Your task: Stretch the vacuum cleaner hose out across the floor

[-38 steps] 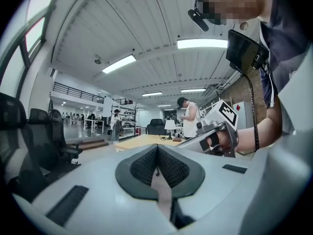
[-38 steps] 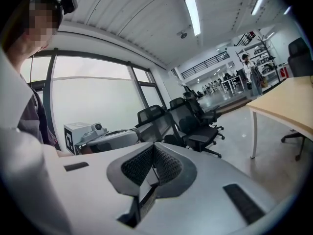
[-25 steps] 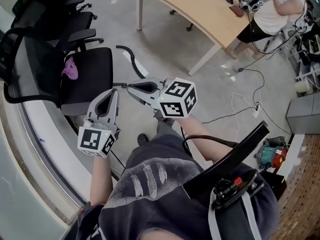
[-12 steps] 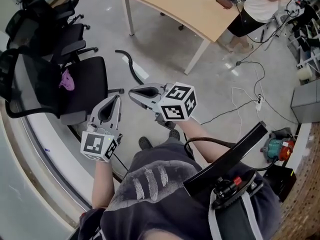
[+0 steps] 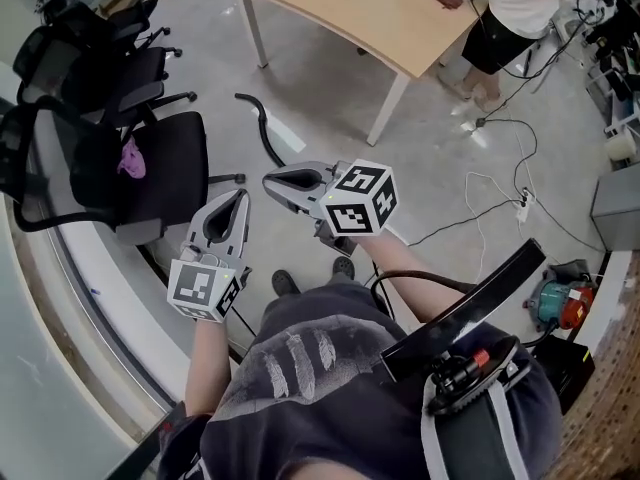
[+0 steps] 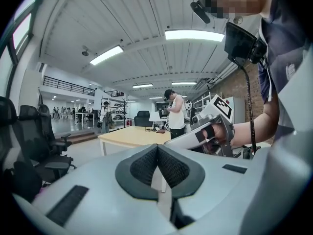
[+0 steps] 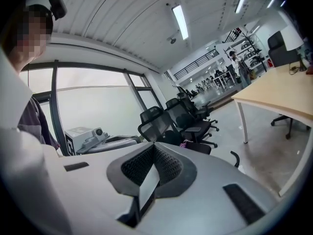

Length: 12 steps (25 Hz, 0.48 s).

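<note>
The vacuum hose [image 5: 262, 123] is a black curved tube lying on the grey floor beyond both grippers, with a white piece [image 5: 286, 140] at its near end. In the right gripper view a short bend of the hose [image 7: 236, 158] shows on the floor. My left gripper [image 5: 240, 197] is held level in front of me, shut and empty, its pads pressed together [image 6: 157, 147]. My right gripper [image 5: 270, 180] is beside it, also shut and empty [image 7: 153, 146]. Both are in the air, well short of the hose. Neither touches it.
Black office chairs [image 5: 120, 163] stand at the left, one with a purple cloth [image 5: 131, 158] on its seat. A wooden table [image 5: 370, 13] spans the top, with a person [image 5: 510, 18] beyond it. Cables [image 5: 490, 193] trail over the floor at the right. A curved ledge [image 5: 90, 298] runs along the left.
The floor, table and chairs have shifted in the head view as I move along. Both grippers keep the same shut pose in front of me.
</note>
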{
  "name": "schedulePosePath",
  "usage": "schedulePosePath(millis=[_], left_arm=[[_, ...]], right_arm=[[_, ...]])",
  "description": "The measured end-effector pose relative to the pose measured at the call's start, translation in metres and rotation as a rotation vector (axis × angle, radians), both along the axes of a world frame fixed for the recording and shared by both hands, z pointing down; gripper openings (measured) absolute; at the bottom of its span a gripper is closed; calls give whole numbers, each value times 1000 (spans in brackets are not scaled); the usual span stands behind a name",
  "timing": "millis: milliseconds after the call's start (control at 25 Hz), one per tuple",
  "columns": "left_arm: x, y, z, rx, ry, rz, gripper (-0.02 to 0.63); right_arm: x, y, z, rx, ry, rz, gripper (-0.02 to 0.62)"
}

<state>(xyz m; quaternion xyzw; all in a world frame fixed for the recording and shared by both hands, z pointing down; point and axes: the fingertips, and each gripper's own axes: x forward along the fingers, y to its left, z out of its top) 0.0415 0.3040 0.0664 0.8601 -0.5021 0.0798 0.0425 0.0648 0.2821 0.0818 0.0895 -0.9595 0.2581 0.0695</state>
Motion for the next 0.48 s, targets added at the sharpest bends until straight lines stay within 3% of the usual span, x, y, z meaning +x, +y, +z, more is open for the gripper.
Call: schedulePosePath(millis=[480], left_arm=[[25,-3,-7,17,-28,-1,6]], right_arm=[[26,-2,-8,19,-27,-4,5]])
